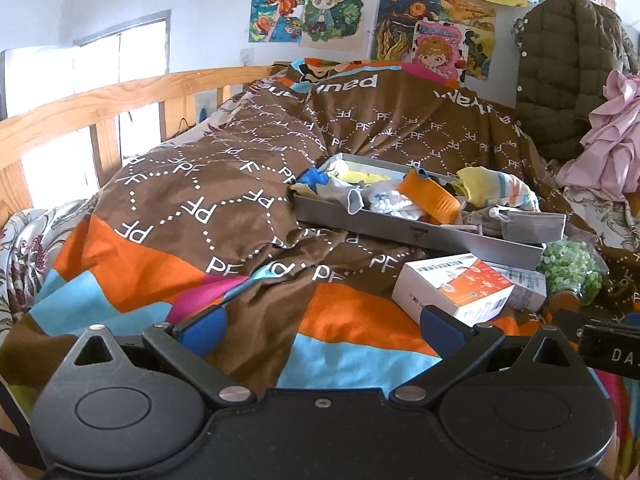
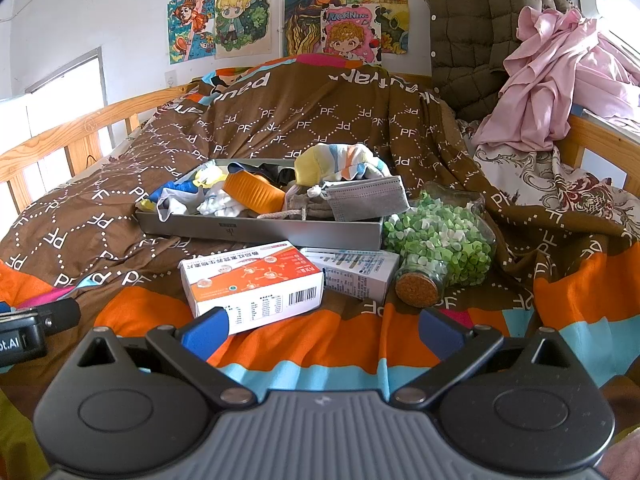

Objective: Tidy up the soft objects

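Note:
A grey tray (image 2: 280,234) (image 1: 400,232) sits on the brown quilt, piled with soft items: a striped yellow sock (image 2: 336,164) (image 1: 496,190), a grey face mask (image 2: 368,198) (image 1: 534,224), an orange ribbed piece (image 2: 252,192) (image 1: 430,198), white and blue socks (image 2: 216,204) (image 1: 394,202) and a grey drawstring pouch (image 2: 308,210). My left gripper (image 1: 322,330) is open and empty, low over the quilt, left of the tray. My right gripper (image 2: 324,330) is open and empty, just in front of an orange-and-white box (image 2: 252,280) (image 1: 460,288).
A second white box (image 2: 356,272) and a corked glass jar of green paper bits (image 2: 440,248) (image 1: 568,272) lie in front of the tray. A wooden bed rail (image 1: 80,120) runs on the left. A green quilted coat (image 2: 472,32) and pink clothing (image 2: 560,80) pile up at right.

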`<state>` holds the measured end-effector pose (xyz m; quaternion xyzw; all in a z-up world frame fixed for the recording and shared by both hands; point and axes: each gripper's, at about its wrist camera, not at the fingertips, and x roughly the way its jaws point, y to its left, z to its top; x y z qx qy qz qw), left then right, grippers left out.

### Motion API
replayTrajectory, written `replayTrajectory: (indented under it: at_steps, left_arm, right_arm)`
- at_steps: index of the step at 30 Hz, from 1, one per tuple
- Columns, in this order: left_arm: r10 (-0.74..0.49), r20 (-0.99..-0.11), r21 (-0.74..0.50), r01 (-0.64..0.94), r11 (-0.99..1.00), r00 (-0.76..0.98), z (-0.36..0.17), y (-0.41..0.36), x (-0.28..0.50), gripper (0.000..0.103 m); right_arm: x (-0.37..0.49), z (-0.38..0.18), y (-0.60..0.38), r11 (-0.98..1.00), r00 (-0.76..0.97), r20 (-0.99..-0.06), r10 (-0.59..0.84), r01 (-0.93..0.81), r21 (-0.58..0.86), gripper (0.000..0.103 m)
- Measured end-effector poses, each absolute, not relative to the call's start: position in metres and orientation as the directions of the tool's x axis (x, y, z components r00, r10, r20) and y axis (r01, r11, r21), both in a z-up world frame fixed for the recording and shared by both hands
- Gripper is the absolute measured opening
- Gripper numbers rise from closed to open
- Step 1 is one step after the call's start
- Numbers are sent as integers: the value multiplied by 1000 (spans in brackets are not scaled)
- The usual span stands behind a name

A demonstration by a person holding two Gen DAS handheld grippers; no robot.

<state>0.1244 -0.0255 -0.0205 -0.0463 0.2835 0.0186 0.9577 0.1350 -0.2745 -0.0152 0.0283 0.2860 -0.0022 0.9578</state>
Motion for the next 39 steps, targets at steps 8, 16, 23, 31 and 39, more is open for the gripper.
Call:
replayTrajectory:
  at_steps: [8,16,23,31,39]
  left_arm:
    - [14,-549,-65,-60,996,835,-20,-28,125,102]
    - [11,-551,-67,-57,996,834,-20,-28,125,102]
    - [12,-552,-66,-58,996,834,-20,-28,124,102]
    - [13,-555,-64,-58,996,831,-21,-29,125,102]
    - [14,-555,-61,-57,997,831,-22,-29,125,102]
  right_arm:
    - [135,-16,-275,998,836,-549,12,20,53,103]
    - [135,-15,-275,998,835,-549,13,20,54,103]
    - [135,-16,-275,998,834,-551,13,20,54,103]
    - [136,-16,-275,998,833,-553,14,19,54,103]
    - [134,-19,-274,998,832,-555,14,19,54,103]
